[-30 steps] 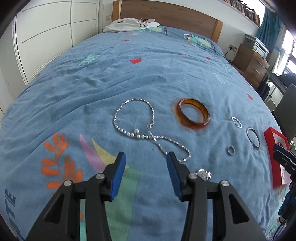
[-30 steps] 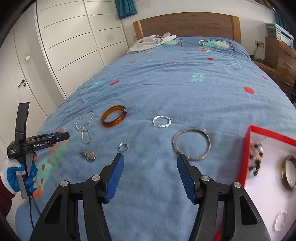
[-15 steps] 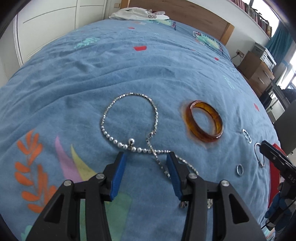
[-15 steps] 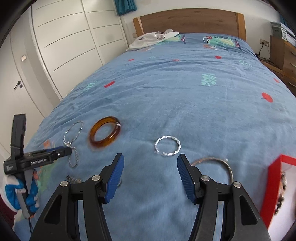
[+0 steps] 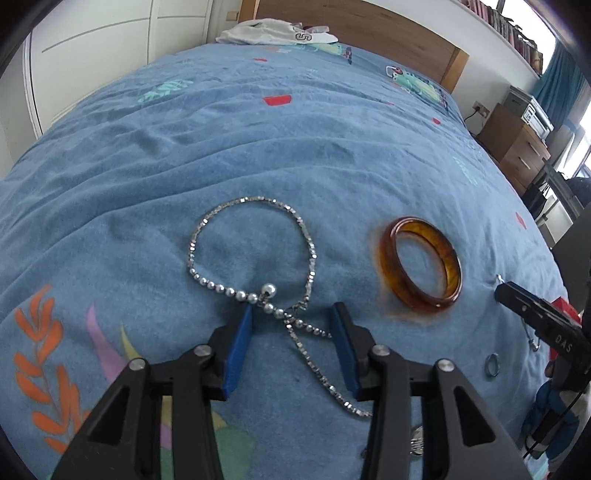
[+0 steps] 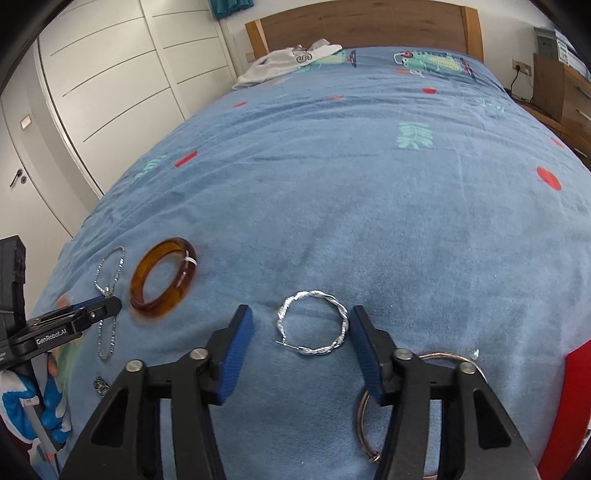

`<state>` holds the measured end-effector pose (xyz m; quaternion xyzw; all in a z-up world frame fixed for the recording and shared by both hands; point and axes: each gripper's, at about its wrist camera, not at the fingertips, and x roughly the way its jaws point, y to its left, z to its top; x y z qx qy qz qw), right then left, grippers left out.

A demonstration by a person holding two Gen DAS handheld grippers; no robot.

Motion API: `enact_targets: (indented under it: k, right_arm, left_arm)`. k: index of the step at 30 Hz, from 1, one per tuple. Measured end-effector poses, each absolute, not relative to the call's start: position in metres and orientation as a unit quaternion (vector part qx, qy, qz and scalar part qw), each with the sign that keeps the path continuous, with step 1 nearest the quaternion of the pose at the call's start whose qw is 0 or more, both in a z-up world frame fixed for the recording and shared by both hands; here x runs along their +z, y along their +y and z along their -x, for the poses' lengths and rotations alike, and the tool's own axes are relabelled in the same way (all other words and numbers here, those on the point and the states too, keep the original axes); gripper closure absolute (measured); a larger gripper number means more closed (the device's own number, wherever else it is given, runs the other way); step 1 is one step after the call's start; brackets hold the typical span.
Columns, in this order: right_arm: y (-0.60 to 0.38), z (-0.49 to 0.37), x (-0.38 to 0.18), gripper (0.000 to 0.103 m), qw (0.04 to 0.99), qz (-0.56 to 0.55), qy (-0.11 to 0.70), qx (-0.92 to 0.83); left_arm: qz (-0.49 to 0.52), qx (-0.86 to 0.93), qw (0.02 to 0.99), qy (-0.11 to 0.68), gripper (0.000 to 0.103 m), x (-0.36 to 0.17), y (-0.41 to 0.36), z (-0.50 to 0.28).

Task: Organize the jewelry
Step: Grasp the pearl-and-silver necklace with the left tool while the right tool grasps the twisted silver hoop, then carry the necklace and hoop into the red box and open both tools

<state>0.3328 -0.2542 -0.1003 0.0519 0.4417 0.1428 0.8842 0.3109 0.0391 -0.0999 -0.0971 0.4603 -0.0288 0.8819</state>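
Note:
My left gripper (image 5: 291, 314) is open, low over the bed, its blue fingers either side of the crossing of a silver and pearl necklace (image 5: 255, 251). An amber bangle (image 5: 421, 264) lies to its right. My right gripper (image 6: 301, 325) is open, its fingers either side of a twisted silver hoop (image 6: 313, 321). A thin rose-gold bangle (image 6: 365, 402) lies partly under the right finger. The necklace (image 6: 107, 280) and the amber bangle (image 6: 162, 273) also show in the right wrist view, with the left gripper's tip (image 6: 92, 314) over the necklace.
A red box edge (image 6: 569, 398) is at the right. A small silver ring (image 5: 492, 364) and a metal charm (image 5: 415, 441) lie on the blue bedspread (image 5: 258, 147). White clothing (image 6: 288, 61) lies by the wooden headboard (image 6: 369, 26). Wardrobe doors are left, a dresser right.
Both grippers have moved forward and down. The left now straddles the necklace crossing. The right now straddles the twisted silver hoop. Both stay open.

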Motion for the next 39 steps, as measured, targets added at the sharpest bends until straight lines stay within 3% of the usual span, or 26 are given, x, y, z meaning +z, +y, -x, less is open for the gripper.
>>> enact_targets:
  k: [2, 5, 21, 39]
  right_arm:
    - [-0.254, -0.333, -0.103, 0.064, 0.883, -0.052, 0.445, 0.143]
    - [-0.254, -0.333, -0.104, 0.064, 0.882, -0.054, 0.445, 0.144]
    - [-0.253, -0.316, -0.086, 0.065, 0.893, -0.070, 0.419, 0.147]
    - [-0.301, -0.240, -0.003, 0.065, 0.918, -0.083, 0.367, 0.125]
  left_arm:
    - [0.099, -0.024, 0.885, 0.455, 0.083, -0.101, 0.043, -0.309]
    - [0.106, -0.026, 0.886, 0.450, 0.096, -0.100, 0.048, -0.308]
    - [0.086, -0.022, 0.904, 0.419, 0.098, -0.071, 0.046, -0.293]
    - [0.061, -0.068, 0.929, 0.359, 0.098, 0.029, -0.002, -0.246]
